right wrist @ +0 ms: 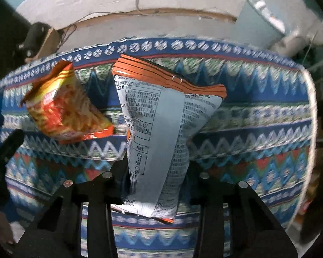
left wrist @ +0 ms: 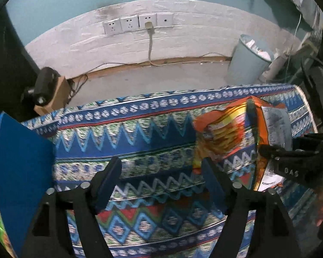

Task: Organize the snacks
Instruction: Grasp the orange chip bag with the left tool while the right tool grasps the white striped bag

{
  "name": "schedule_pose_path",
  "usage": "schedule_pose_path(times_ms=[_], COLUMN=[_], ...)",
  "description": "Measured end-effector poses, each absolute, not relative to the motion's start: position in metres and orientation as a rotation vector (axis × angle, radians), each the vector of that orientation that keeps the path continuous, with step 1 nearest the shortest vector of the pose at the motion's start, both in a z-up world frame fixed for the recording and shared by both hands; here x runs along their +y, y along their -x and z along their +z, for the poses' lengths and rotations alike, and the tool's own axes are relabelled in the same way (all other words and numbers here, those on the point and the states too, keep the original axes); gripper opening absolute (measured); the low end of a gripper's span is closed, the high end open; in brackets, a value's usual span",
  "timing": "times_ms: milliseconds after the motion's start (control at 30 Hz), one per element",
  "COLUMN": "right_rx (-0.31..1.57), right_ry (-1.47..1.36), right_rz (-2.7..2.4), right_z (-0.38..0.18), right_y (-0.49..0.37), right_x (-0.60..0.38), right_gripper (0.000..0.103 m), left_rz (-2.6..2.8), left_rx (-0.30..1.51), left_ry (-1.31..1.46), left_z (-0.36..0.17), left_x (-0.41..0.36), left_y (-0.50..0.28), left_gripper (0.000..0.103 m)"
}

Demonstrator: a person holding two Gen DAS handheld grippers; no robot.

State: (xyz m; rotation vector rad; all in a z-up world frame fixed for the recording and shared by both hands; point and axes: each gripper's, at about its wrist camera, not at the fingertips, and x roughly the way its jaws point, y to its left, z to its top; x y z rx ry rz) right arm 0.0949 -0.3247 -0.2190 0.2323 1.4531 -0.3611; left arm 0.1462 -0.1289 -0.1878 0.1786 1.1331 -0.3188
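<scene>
Two snack bags (right wrist: 157,129), one blue box (left wrist: 21,161)

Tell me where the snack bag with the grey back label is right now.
The grey-backed bag is pinched in the right gripper, over the patterned cloth, just right of another orange bag.

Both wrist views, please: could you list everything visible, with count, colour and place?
Snack bags: two, orange; one printed side up, one grey back up, on the cloth.
Tablecloth: one, blue patterned, covering the table.
Box: one, blue, left edge.
Bin: one, pale grey-blue, on the floor by the wall.
Wall sockets: four, white, one with a plug.
Left tool: open, empty, over the cloth.
Right tool: shut on the grey-backed bag.
</scene>
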Motion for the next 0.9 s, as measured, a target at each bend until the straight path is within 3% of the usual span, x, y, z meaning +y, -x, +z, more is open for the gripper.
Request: schedule_pose_path(times_ms=[133,567,900], right_rx=[1.434,1.366,1.348], right_ry=[-0.174,-0.149,-0.188], right_rz=[-0.363,-0.366,-0.358], right_z=[-0.211,-0.187,-0.182], right_y=[-0.085,-0.058,-0.051], right_x=[-0.328,-0.355,-0.37], right_gripper=[0.03,0.029,0.029], left_rz=[-0.306,-0.289,-0.25], left_rx=[1.155,1.13,1.147], left_ry=[-0.144,-0.17,-0.173], left_z=[-0.194,-0.197,-0.214], left_x=[-0.143,-0.189,-0.21], left_y=[-0.143,-0.142,-0.157], left_gripper=[0.079,0.087,0.087])
